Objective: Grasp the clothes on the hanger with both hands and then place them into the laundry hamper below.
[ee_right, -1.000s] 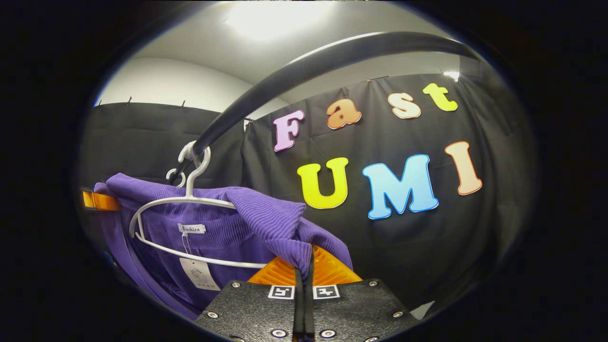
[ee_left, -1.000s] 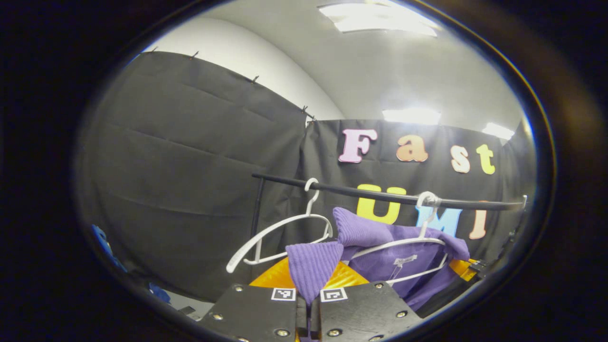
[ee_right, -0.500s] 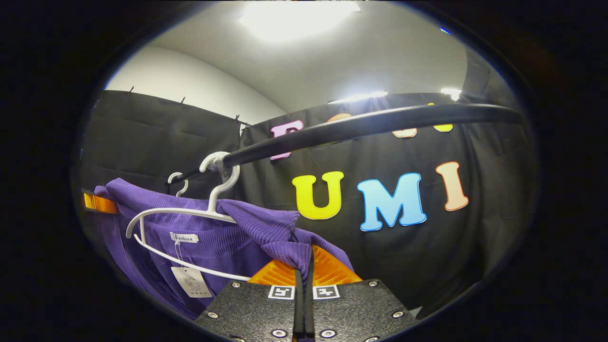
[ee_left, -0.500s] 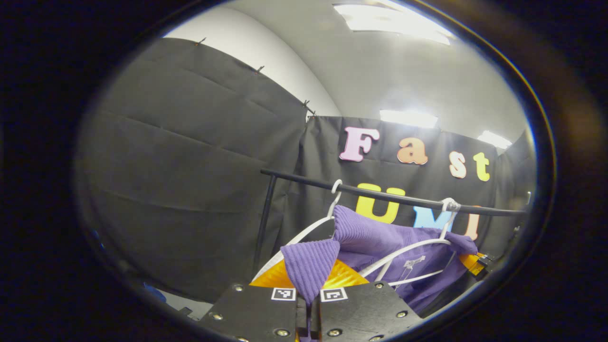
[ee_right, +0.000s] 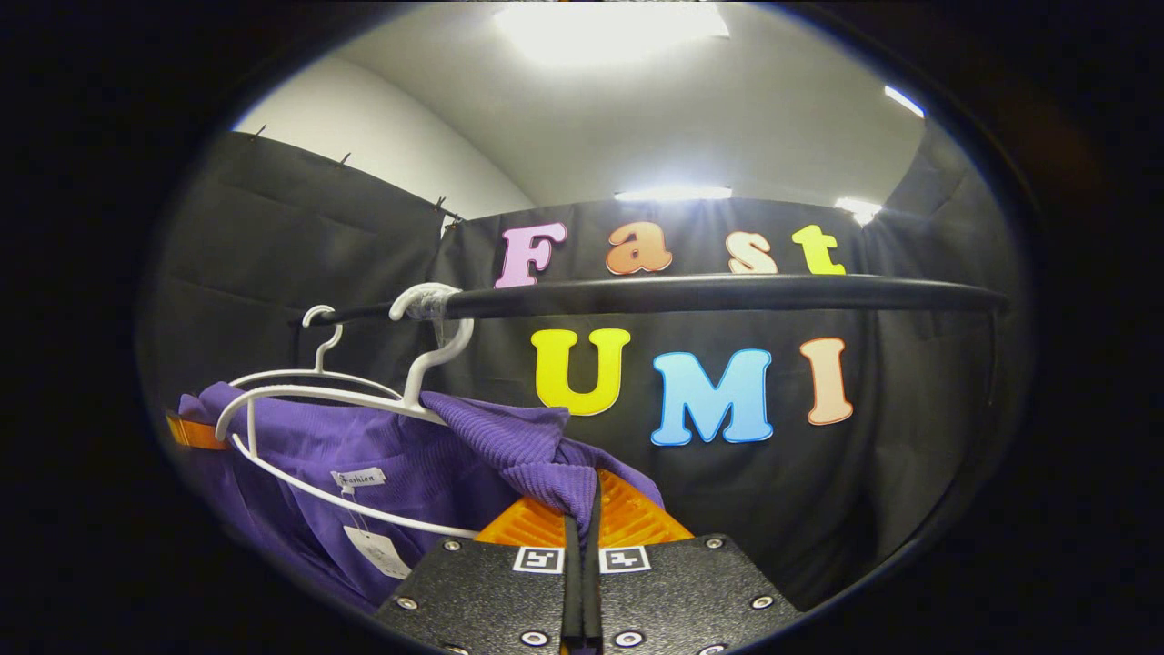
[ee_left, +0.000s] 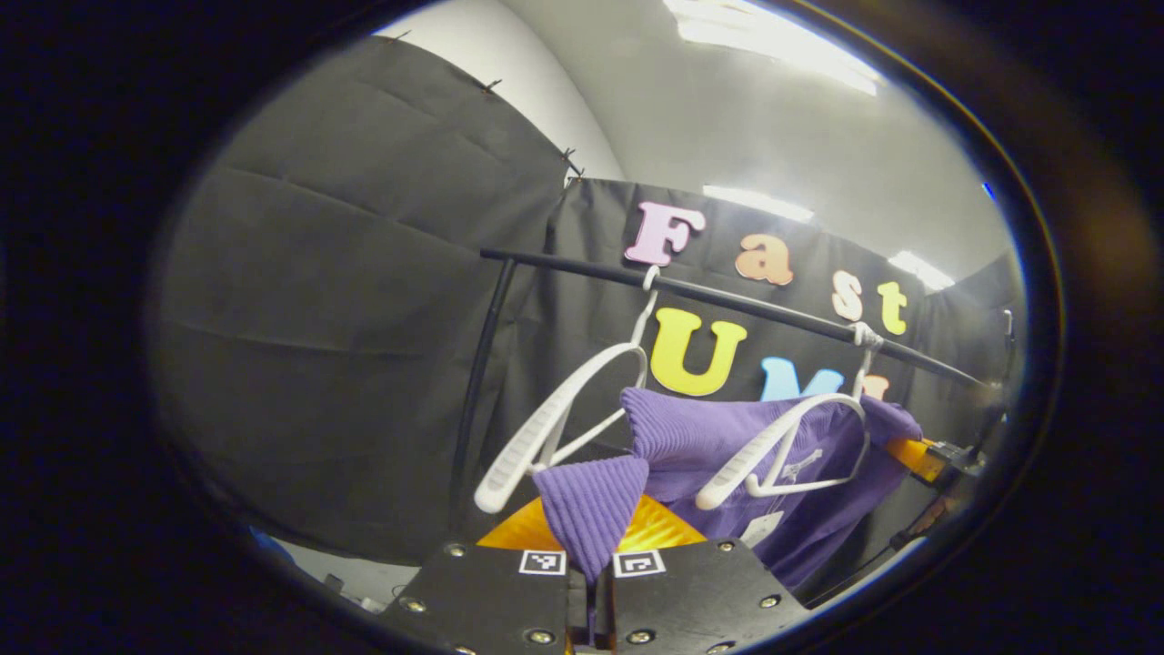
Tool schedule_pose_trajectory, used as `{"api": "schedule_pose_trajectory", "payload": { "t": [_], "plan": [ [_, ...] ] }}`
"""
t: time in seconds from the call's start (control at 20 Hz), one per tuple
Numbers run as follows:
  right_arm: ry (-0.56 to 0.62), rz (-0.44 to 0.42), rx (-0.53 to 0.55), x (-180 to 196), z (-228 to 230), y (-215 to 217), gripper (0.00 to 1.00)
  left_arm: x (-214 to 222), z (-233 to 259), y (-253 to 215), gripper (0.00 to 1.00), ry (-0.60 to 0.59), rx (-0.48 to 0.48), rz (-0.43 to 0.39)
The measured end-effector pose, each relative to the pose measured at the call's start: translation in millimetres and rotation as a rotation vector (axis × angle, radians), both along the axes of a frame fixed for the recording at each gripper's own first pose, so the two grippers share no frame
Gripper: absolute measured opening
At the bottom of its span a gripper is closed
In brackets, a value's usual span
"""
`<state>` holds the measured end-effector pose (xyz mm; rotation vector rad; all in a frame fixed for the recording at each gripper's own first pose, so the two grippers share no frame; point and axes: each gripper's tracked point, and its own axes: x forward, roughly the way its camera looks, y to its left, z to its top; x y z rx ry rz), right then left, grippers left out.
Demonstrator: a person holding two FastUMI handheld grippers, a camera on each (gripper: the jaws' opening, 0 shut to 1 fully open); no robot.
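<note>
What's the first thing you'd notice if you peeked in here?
The purple top, bunched low in the middle and pinched at each shoulder by the left gripper and the right gripper. Next, two white hangers hooked on a black rail above it, one of them bare.

Two white hangers (ee_left: 555, 418) (ee_left: 782, 446), one purple garment (ee_left: 727, 437), one black rail (ee_right: 691, 294)

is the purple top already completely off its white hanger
No, in the right gripper view the purple top is partly draped over the white hanger, which hangs from the black rail.
</note>
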<state>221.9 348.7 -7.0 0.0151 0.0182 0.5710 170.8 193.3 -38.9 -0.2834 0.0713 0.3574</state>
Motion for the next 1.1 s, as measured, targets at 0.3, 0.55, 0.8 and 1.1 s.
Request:
{"api": "schedule_pose_trajectory", "payload": {
  "t": [0.3,0.55,0.8,1.1],
  "plan": [
    [-0.017,-0.036,-0.017,6,2,-15,0.00,12,-24,-21,0.04,0.020,-0.049,-0.051],
    [-0.008,-0.075,-0.006,30,-5,-42,0.00,25,-35,-60,0.10,0.042,-0.041,-0.082],
    [-0.005,-0.084,-0.004,57,-16,-66,0.00,34,-39,-96,0.04,0.061,-0.028,-0.079],
    [-0.017,-0.097,0.004,95,-28,-100,0.00,49,-42,-139,0.10,0.078,0.000,-0.058]
  ]
}}
